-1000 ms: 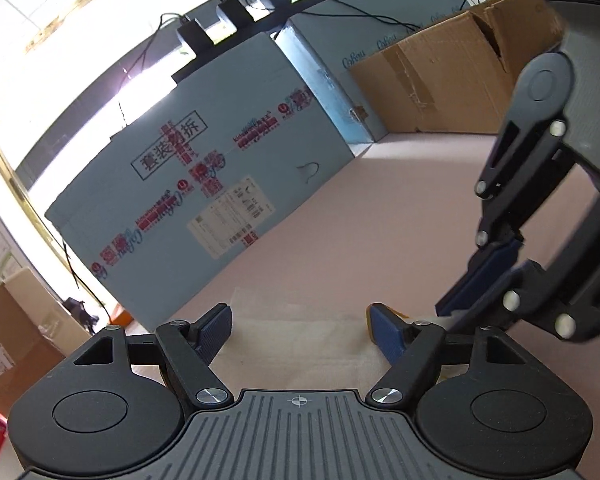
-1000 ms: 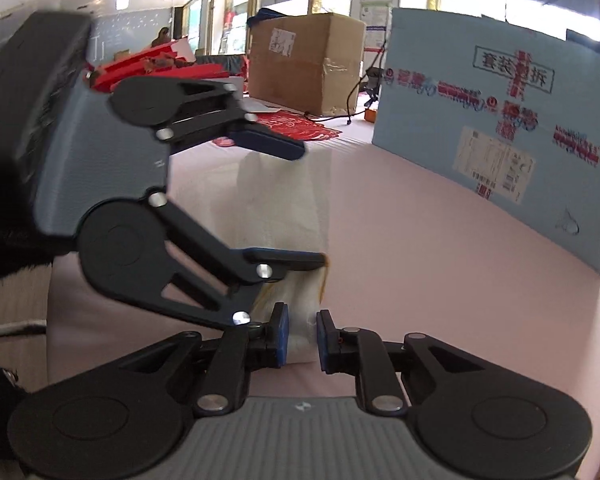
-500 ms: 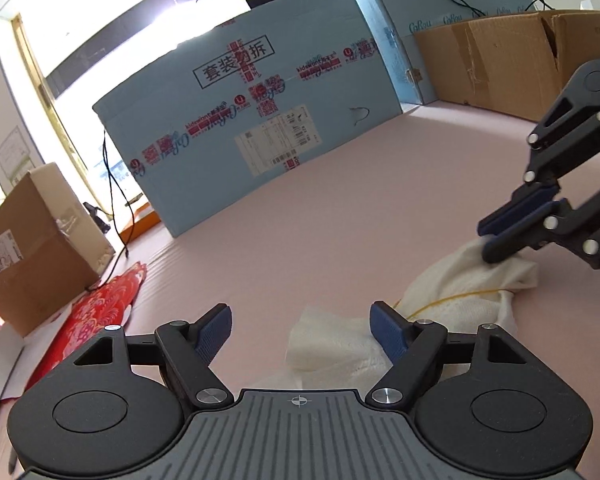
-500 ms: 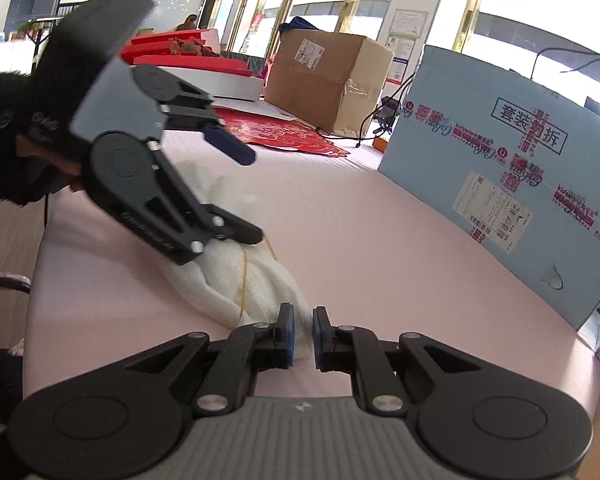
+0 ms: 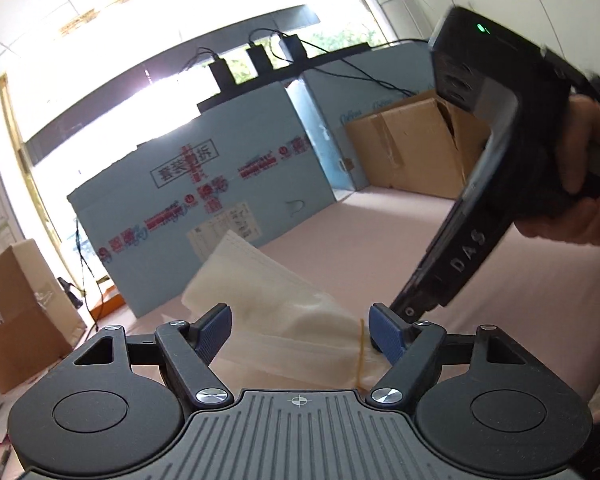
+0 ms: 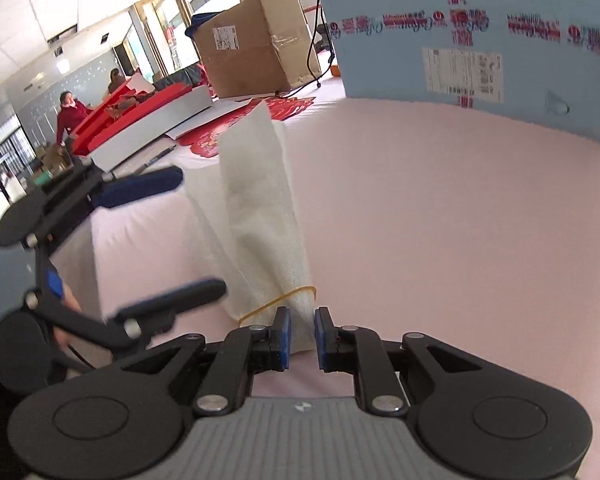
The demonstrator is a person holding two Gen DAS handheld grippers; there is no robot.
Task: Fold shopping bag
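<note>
Bag's off the table now, pinched at the banded end

So half a second back the white shopping bag [image 6: 260, 216] was a crumpled heap on the pink table [image 6: 440, 208]; now it's lifted and hanging stretched out, far end sticking up toward the blue box [image 6: 460, 40]. The right hand-held gripper [image 6: 299, 334] has the near end between its pads, just past the yellow rubber band [image 6: 278, 300], but its jaws are easing apart, so that pinch looks about to let go. The left hand-held gripper [image 5: 300, 328] is spread wide with the bag running between its fingers [image 5: 384, 334], not squeezing anything yet. My guess: it's a handover or regrip, left takes the middle. No actual fold done yet, and the band's on there too.
</note>
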